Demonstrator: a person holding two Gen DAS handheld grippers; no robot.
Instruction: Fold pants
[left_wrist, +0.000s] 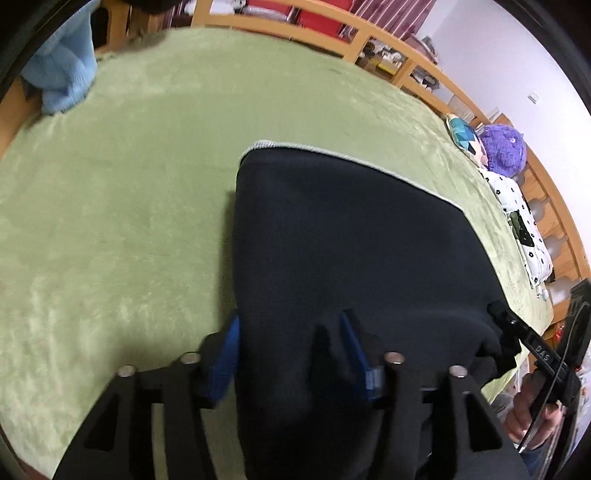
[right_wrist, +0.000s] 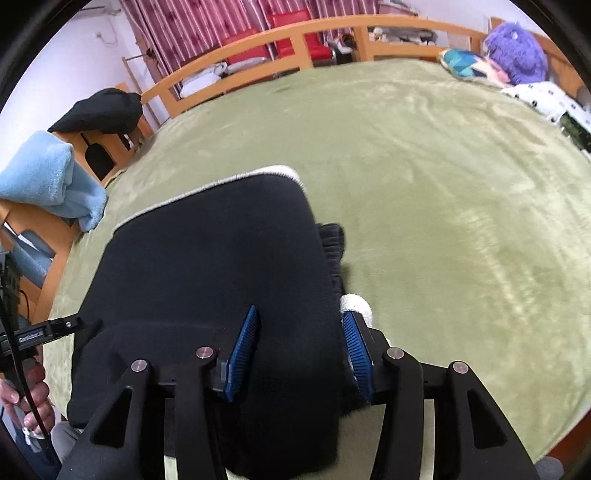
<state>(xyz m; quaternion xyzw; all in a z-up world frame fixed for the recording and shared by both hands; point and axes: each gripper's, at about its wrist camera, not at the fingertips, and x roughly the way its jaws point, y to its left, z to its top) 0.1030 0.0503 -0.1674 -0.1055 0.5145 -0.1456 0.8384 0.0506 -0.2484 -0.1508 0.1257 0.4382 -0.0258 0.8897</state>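
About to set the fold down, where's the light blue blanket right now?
The light blue blanket is draped over the wooden bed frame at the bed's left edge, clear of the black pants on the green bedspread.

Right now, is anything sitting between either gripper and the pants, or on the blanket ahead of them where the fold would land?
Nothing visible. The black pants already lie between the fingers of the left gripper and the right gripper. The green blanket ahead is bare; the blue towel and purple plush sit at the bed's edges.
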